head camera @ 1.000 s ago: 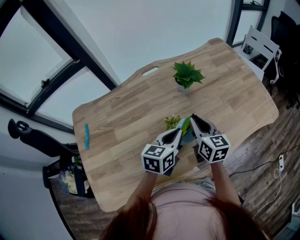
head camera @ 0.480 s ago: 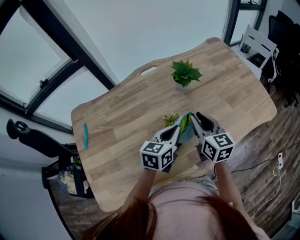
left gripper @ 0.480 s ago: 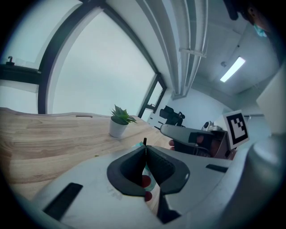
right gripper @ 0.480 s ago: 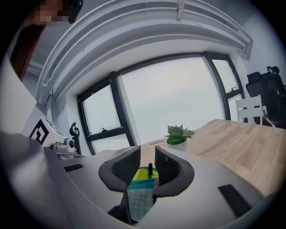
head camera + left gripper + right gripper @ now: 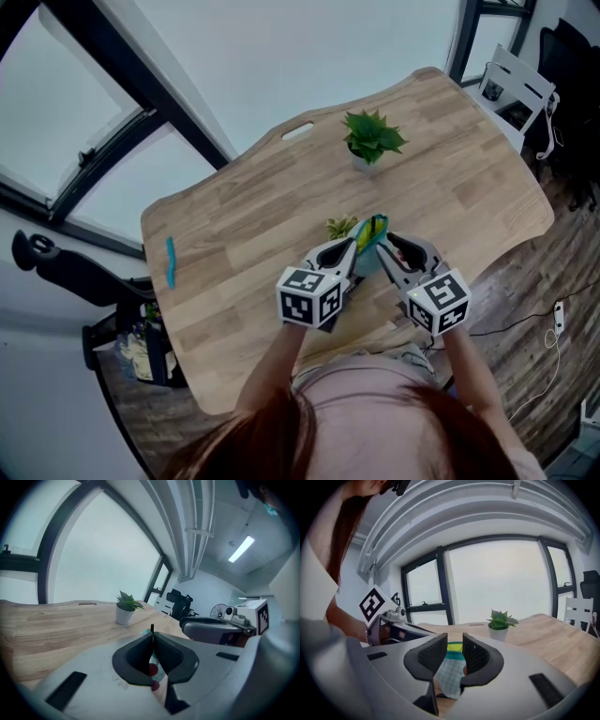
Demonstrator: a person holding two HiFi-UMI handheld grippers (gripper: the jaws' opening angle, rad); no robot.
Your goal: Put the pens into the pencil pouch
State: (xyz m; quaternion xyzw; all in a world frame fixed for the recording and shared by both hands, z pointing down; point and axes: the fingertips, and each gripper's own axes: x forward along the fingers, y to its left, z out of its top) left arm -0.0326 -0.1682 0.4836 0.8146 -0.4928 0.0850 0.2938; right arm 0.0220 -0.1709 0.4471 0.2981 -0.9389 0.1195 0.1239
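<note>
Two grippers: both are held close side by side over the near part of the wooden table (image 5: 262, 216), with the pencil pouch (image 5: 373, 231) between them.
Left gripper (image 5: 152, 638): clenched on a thin edge of the pencil pouch. The pads meet with only fabric between them, and a small black tab sticks up just above the tips.
Right gripper (image 5: 454, 645): its jaws have just been opening and now stand apart. The pouch's fabric sits in the gap, but the pads do not press on it.
Pouch position: lifted off the table, hanging from the left gripper's hold. Its yellow and teal band is uppermost and the checked fabric falls below, so its long axis runs roughly up and down.
Pen (image 5: 171, 262): blue, lying flat near the table's left edge, well apart from the pouch. Its long axis runs toward and away from the person; which end is the tip cannot be told.
Plants: a potted plant (image 5: 372, 141) stands on the far side, and a small plant (image 5: 342, 227) sits just beyond the pouch.
</note>
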